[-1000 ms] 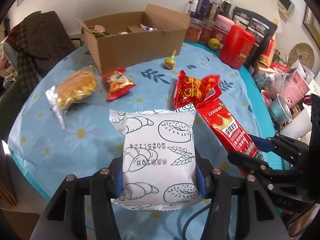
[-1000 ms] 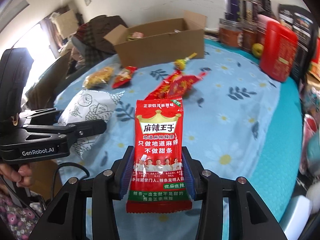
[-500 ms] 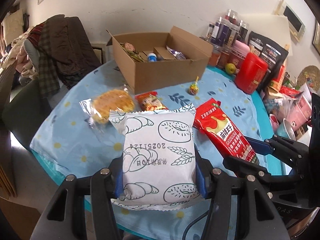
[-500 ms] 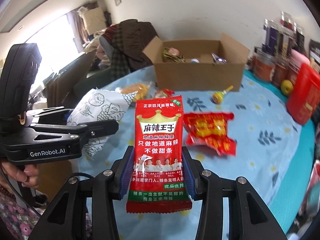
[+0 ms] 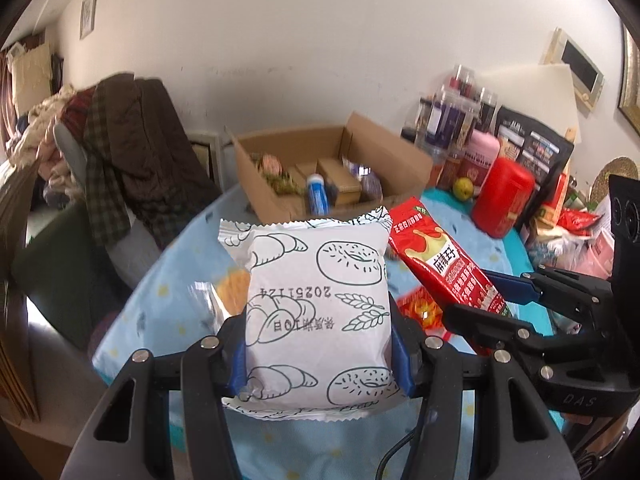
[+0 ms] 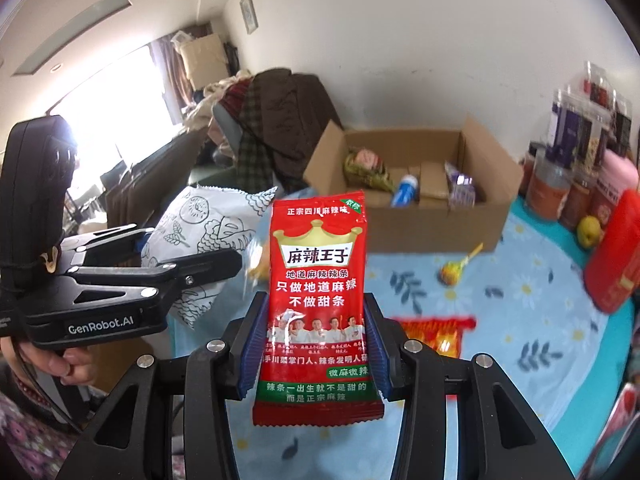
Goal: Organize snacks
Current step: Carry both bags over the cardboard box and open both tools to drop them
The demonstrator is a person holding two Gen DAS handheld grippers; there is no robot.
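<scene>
My left gripper [image 5: 318,354] is shut on a white bread packet [image 5: 318,300] printed with pastry drawings, held up above the blue flowered table [image 5: 160,292]. My right gripper [image 6: 312,346] is shut on a red spicy-strip packet [image 6: 318,280], also lifted clear of the table. Each gripper shows in the other's view: the right gripper [image 5: 520,304] with the red packet [image 5: 444,264], the left gripper [image 6: 192,264] with the white packet [image 6: 200,232]. An open cardboard box [image 6: 420,220] with several snacks inside stands at the table's far side, beyond both packets.
On the table lie a red snack bag [image 6: 436,332], a lollipop [image 6: 456,268] and a bagged orange pastry [image 5: 232,288]. A red canister [image 5: 502,200], a green fruit [image 6: 590,231] and jars crowd the right. A chair draped in clothes [image 5: 132,156] stands at left.
Both grippers have risen with their packets, and the views have tilted up toward the box, whose inside now shows. The table looks smaller and lower.
</scene>
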